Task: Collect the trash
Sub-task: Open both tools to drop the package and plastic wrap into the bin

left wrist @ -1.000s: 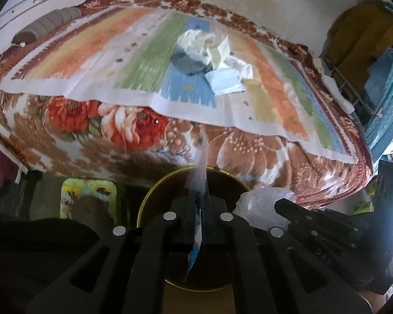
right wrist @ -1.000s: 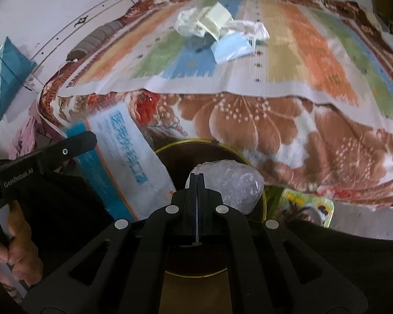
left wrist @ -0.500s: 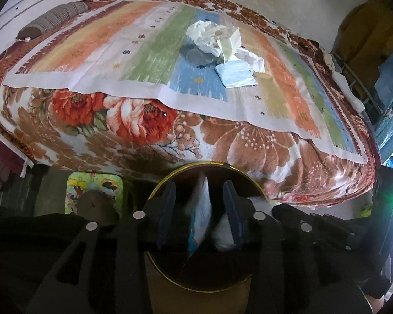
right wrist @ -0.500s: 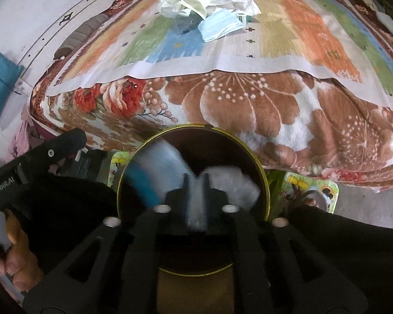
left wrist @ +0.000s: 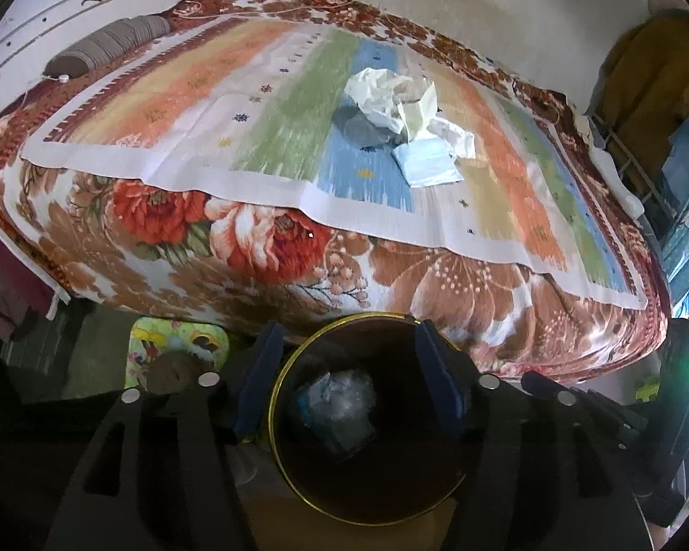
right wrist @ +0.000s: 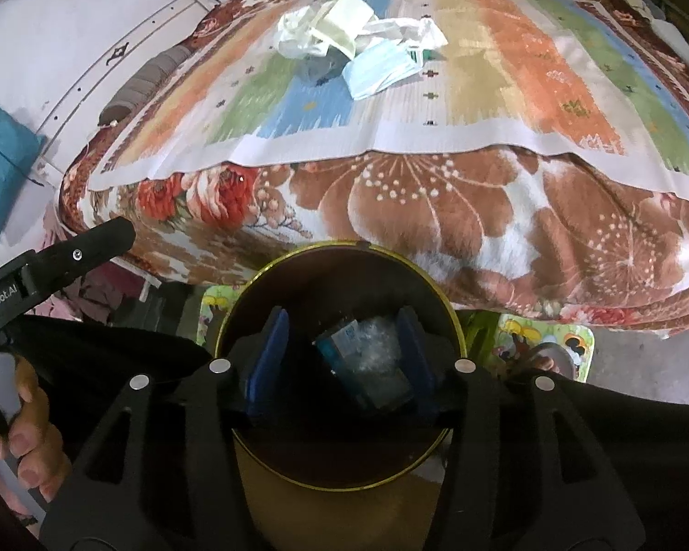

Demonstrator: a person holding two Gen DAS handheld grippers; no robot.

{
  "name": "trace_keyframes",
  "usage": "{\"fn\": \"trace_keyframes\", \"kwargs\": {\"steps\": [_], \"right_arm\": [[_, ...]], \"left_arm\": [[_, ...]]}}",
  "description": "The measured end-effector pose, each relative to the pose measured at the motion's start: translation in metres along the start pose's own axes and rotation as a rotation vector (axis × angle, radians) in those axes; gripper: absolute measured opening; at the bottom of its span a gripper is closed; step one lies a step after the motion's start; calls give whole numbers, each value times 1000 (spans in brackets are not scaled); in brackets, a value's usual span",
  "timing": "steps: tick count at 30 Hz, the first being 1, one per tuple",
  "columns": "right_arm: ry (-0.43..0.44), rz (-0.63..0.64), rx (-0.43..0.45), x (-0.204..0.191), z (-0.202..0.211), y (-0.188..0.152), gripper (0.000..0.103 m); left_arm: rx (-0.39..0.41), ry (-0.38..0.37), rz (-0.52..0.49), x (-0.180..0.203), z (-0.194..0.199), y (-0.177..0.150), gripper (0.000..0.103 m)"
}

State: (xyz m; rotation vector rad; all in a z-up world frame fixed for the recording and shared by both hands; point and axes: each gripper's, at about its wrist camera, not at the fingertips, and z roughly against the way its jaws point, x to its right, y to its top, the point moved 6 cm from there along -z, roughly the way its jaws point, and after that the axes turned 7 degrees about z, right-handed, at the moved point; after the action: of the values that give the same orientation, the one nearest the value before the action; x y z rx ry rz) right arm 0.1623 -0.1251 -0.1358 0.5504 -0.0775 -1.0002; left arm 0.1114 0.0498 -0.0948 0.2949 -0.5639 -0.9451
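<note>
Brass-rimmed and dark inside, the trash bin (left wrist: pixel 367 418) stands on the floor against the foot of the bed, and both grippers hang over its mouth, pointing down into it. At its bottom lie two pieces already collected: a blue-and-white printed packet (right wrist: pixel 344 337) and a crumpled clear plastic wrapper (right wrist: pixel 376 349), resting against each other. The left gripper (left wrist: pixel 347 381) has just been opening its jaws, which stand apart on either side of the bin's opening with nothing between them; the right gripper (right wrist: pixel 340 358) has likewise just been opening, its blue pads (right wrist: pixel 268 358) spread and empty, the dropped pieces well below them. So this part of the job looks done (two items in, by my reading), but more is left. Up on the striped cloth (left wrist: pixel 271 137) that covers the floral blanket (left wrist: pixel 262 238) sits a small heap: a pale blue face mask (left wrist: pixel 429 163), crumpled white paper (left wrist: pixel 381 96), a cream-coloured folded piece (left wrist: pixel 418 112) and something grey and rumpled (left wrist: pixel 363 128) beneath them, all touching or overlapping. That heap lies well apart from both grippers, across the bed's near edge and toward the middle of the cloth, so I judge that either hand must lift clear of the bin and reach forward over the blanket to get at it.
</note>
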Motion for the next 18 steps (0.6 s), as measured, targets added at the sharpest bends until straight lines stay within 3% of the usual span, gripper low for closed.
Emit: {"fn": "trace_keyframes", "kwargs": {"steps": [4, 8, 13, 15, 18], "right_arm": [[5, 8, 21, 0, 7, 6, 51], [-16, 42, 61, -1, 16, 14, 69], [-44, 99, 114, -5, 29, 29, 81], [-37, 122, 136, -9, 34, 35, 90], [-44, 147, 176, -12, 43, 43, 94]], "left_arm": [[-4, -16, 9, -1, 1, 3, 70], [16, -21, 3, 2, 7, 15, 79], [67, -30, -5, 5, 14, 31, 97], [75, -48, -3, 7, 16, 35, 97], [100, -46, 0, 7, 20, 42, 97]]}}
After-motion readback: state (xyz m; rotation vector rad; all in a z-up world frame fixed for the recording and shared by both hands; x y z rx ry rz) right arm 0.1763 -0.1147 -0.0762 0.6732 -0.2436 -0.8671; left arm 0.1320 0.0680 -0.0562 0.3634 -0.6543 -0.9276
